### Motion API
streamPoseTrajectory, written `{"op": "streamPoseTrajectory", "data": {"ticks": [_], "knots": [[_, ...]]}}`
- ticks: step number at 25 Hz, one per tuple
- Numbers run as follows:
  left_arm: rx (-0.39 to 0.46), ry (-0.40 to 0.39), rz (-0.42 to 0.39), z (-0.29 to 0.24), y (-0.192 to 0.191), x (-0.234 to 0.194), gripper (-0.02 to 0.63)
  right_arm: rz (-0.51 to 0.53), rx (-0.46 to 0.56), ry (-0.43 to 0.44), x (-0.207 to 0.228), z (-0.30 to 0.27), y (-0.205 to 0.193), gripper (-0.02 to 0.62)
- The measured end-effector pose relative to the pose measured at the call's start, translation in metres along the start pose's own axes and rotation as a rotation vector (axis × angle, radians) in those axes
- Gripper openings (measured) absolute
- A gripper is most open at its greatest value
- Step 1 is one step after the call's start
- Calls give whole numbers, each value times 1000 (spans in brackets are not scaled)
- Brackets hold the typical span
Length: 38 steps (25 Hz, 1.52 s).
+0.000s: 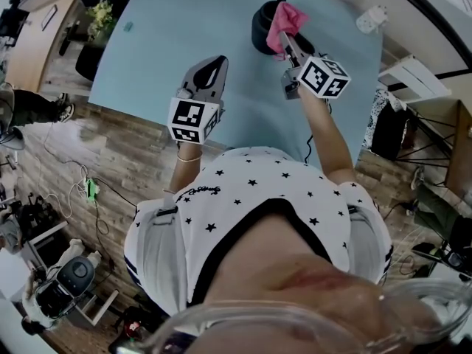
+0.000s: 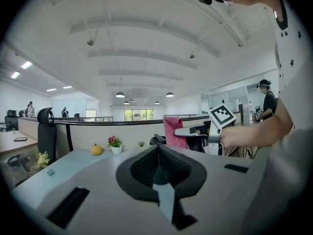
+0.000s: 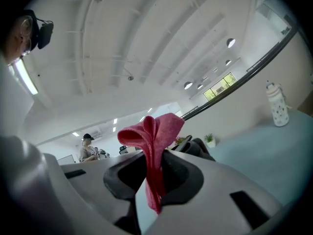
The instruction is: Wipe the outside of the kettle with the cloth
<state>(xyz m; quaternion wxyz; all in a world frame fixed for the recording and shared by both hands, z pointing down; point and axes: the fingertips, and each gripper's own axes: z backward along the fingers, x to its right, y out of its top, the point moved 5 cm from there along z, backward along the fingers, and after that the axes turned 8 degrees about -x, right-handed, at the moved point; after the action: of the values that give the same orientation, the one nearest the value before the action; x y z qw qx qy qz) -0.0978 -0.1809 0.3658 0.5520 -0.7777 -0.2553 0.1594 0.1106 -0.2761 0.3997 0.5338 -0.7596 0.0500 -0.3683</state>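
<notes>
Two grippers are in your hands and share one cloth: your right gripper (image 1: 286, 41) pinches the single pink cloth (image 3: 152, 131) between its jaws, with the cloth bunched above them. Your left gripper (image 2: 157, 155) has its jaws pressed together on nothing. One dark kettle (image 1: 262, 26) stands toward the far edge of the one light-blue table (image 1: 162, 35); in the head view the cloth overlaps its right side, though contact cannot be told, and your left gripper hovers over the table's near part, well apart from the kettle.
</notes>
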Motion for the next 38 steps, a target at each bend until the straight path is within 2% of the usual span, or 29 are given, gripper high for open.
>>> {"op": "streamPoseTrajectory", "data": {"ticks": [4,10,18,25,38], "knots": [[-6,23,12,9,-4,-2,29,-12,-41,3,-7,-18,-13,66],[-10,57,26,19,-9,-9,29,-65,-106,-37,4,-27,-37,66],[-22,55,36,22,-16,-10,29,-129,-112,-64,12,-27,-55,66],[-33,58,44,24,-21,-12,29,-167,-159,-90,19,-26,-78,66],[-59,97,58,30,-33,-12,29,-302,-253,-198,63,-23,-132,66]]}}
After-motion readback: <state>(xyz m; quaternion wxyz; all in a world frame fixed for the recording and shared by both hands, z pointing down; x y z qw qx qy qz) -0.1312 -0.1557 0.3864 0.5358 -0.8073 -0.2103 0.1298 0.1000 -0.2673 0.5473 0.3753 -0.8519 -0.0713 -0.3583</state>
